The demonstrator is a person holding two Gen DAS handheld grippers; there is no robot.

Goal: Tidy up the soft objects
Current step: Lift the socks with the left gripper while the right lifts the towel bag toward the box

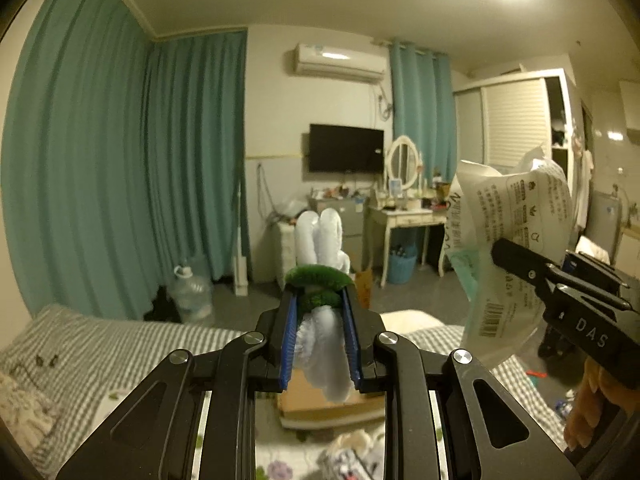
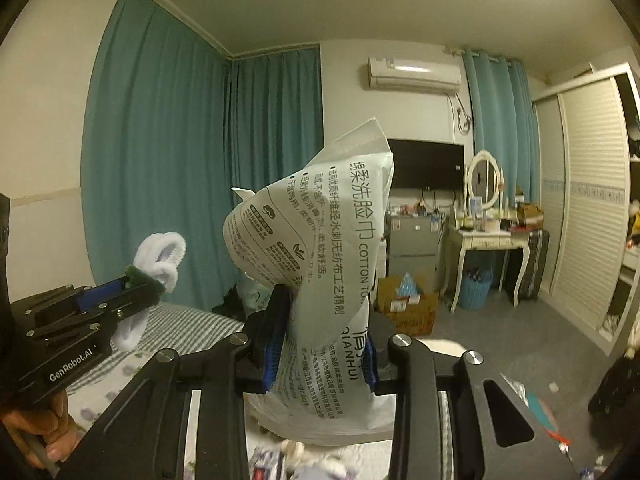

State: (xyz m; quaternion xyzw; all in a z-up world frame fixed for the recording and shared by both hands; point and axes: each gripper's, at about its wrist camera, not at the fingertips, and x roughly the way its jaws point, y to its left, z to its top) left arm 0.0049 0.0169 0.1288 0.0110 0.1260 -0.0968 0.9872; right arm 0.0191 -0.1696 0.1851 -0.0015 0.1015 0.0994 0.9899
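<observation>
My left gripper is shut on a white fuzzy plush toy with a green band. Its white loops stick up past the fingertips and its lower end hangs between the blue pads. The right wrist view shows the same toy in the left gripper at the left. My right gripper is shut on a white plastic pack of cotton face towels, which is crumpled and stands upright. From the left wrist view the pack and right gripper are at the right. Both are held high above the bed.
A grey-striped bed lies below, with a cardboard box beyond its end. A white dressing table, a blue basket and an open carton stand ahead. Teal curtains hang at the left and a wardrobe stands at the right. A water bottle sits on the floor.
</observation>
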